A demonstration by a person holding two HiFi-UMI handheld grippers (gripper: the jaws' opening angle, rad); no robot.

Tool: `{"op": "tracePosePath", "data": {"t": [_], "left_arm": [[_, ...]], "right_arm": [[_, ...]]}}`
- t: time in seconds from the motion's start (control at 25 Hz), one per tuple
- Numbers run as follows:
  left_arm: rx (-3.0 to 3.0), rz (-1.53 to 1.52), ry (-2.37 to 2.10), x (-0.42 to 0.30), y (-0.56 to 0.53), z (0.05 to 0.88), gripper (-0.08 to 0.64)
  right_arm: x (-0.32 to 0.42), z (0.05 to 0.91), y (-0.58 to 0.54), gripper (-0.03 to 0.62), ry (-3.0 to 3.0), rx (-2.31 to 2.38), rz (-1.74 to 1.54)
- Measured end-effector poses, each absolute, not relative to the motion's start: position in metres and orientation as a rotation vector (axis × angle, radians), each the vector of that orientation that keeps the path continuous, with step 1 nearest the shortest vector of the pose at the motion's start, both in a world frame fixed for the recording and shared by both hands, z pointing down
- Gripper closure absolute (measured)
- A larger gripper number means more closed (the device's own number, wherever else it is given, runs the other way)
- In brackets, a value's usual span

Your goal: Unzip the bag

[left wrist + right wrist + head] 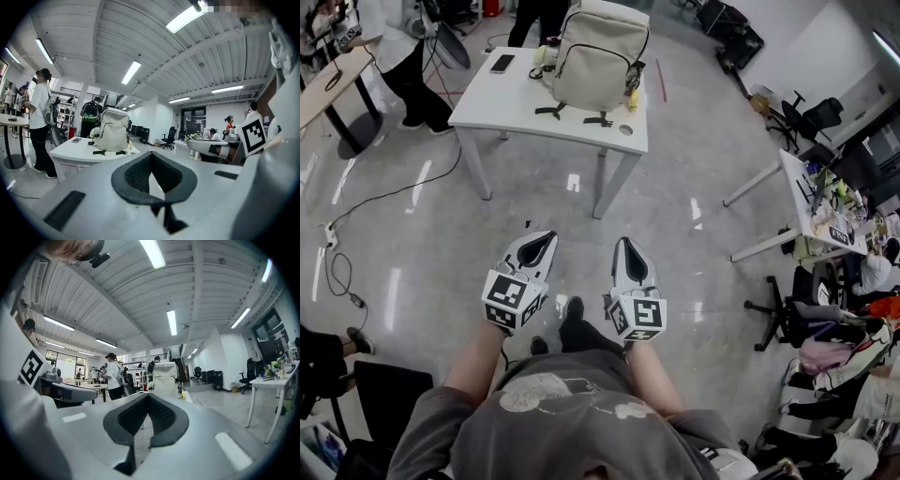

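Bag (598, 56) stands upright on the white table (497, 108), straight ahead and well apart from both grippers, with open floor between. No contact yet; I'd call this the approach, unzip not started.

- Left gripper (547, 239): jaws together, nothing between them. In the left gripper view the bag (114, 129) sits left of the jaw line, so this gripper (151, 155) points past the bag's right side.
- Right gripper (623, 243): jaws together, nothing held. In the right gripper view the bag (165, 384) is almost dead ahead, just right of the tips (148, 397). Right hand is better lined up; in distance the two are about equal.
- Bag's long axis is vertical, front panel facing us. A dark zip line (602, 46) arcs over the front pocket; can't make out the puller. Loose straps (572, 114) lie on the table at the bag's near side.
- Bag sits toward the table's right near edge, with a small yellow item (632, 97) just beside it at right and a phone (502, 63) well to the left.

Room: straight path to the near table edge. Floor cable (384, 192) is left, another table (797, 197) right, both off the line. A person (403, 47) stands at the far left corner.

Likely plan: one hand steadies the bag, the other takes the puller. An upright bag may tip.
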State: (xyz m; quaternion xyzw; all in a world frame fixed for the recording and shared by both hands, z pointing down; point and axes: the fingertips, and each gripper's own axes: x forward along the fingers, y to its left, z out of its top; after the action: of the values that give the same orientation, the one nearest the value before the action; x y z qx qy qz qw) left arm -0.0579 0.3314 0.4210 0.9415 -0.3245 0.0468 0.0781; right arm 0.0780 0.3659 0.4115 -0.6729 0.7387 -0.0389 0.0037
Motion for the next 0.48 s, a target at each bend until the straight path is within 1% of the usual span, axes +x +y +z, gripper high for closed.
{"op": "tracePosePath", "data": {"t": [0.28,0.48], "left_arm": [[2.787,0.136,-1.063,-0.075,0.285,0.431,0.555],[2.81,0.103,-1.034,-0.065,0.238,0.425,0.554]], "right_arm": [[0.083,0.431,0.304,0.592,2.322,-2.083,-0.175],[0.082,0.435,0.233,0.592,2.386,-2.003,-0.198]]}}
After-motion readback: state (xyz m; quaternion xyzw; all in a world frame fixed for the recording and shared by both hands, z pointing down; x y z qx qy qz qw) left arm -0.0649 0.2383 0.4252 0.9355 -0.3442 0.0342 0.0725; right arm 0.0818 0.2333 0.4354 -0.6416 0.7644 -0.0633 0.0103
